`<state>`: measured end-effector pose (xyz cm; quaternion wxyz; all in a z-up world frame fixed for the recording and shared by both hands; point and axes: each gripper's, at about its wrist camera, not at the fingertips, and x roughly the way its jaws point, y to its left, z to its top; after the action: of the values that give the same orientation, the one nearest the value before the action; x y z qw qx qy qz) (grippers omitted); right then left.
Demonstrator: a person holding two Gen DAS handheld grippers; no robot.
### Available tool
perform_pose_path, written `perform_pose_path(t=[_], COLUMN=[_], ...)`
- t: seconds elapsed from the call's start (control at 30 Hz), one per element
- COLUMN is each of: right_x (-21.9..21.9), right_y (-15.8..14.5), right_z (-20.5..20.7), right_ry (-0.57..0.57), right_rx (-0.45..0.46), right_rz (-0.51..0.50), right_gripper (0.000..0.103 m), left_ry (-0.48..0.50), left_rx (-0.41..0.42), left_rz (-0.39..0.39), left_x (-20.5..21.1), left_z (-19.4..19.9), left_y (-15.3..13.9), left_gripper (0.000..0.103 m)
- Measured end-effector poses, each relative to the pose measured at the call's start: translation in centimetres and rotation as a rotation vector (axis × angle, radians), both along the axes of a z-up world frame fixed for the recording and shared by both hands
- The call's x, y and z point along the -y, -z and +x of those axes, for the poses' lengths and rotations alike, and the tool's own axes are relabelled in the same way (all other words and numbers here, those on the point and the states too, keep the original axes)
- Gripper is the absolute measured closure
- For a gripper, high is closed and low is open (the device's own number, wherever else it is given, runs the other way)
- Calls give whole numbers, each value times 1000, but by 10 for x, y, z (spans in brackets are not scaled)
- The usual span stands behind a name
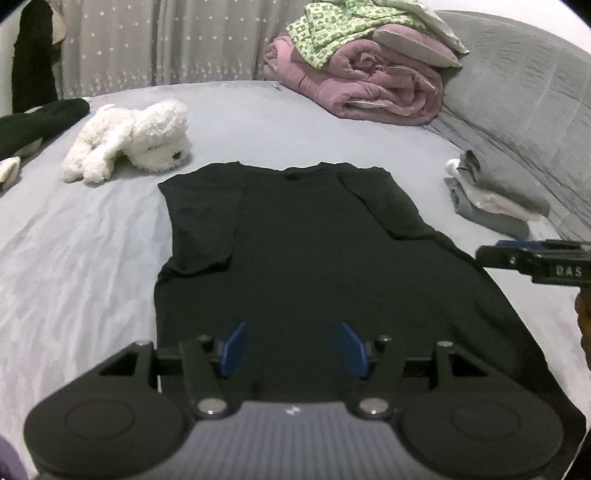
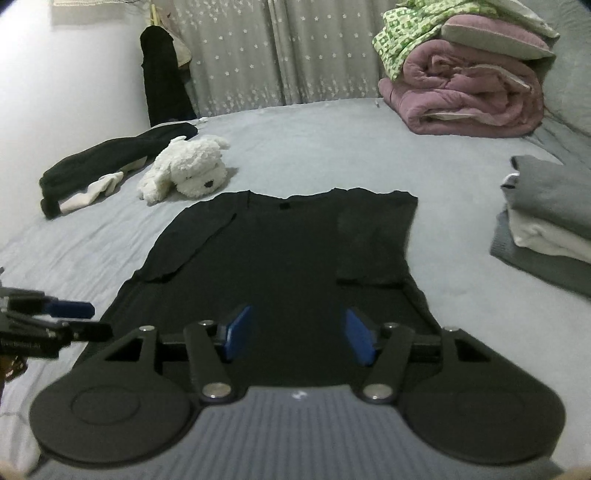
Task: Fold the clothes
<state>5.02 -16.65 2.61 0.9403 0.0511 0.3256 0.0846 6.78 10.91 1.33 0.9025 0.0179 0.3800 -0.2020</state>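
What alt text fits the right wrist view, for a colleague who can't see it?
A black T-shirt lies flat on a grey bed, both sleeves folded inward, with the open, empty right gripper above its hem. The left gripper enters at the left edge. A white plush dog lies beyond; folded clothes sit right.

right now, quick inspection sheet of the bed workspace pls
surface: grey bed sheet, lightly wrinkled
job's things: black t-shirt flat, both sleeves folded in; folded stack beside it
clutter: white plush dog, dark garment, pink quilt under green patterned cloth
grippers: left gripper and right gripper open over the shirt's lower part, nothing between the jaws
cables: nothing seen
surroundings: star-print curtain, grey headboard
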Motion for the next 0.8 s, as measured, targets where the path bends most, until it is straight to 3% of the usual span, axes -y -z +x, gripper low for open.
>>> perform_pose_path(t=[0.13,0.37,0.67,0.8], right_x=[5,17,48,61], right_y=[1,8,34,47], right_z=[-24,-59,-87,-96], right_ry=[-10,-33,-23,-20], right_rx=[2,-2,-74,-117], right_rz=[0,-18,-4,-37], right_gripper=[37,31,31,31], left_ry=[-38,-91,-179,-170], left_rx=[18,-3,-48,-68], left_rz=[13,-37,-66,-20], left_x=[5,-9,-56,-72], left_z=[-25,-62,-97,-112], left_y=[-1,12,51,67], left_gripper=[42,38,38,38])
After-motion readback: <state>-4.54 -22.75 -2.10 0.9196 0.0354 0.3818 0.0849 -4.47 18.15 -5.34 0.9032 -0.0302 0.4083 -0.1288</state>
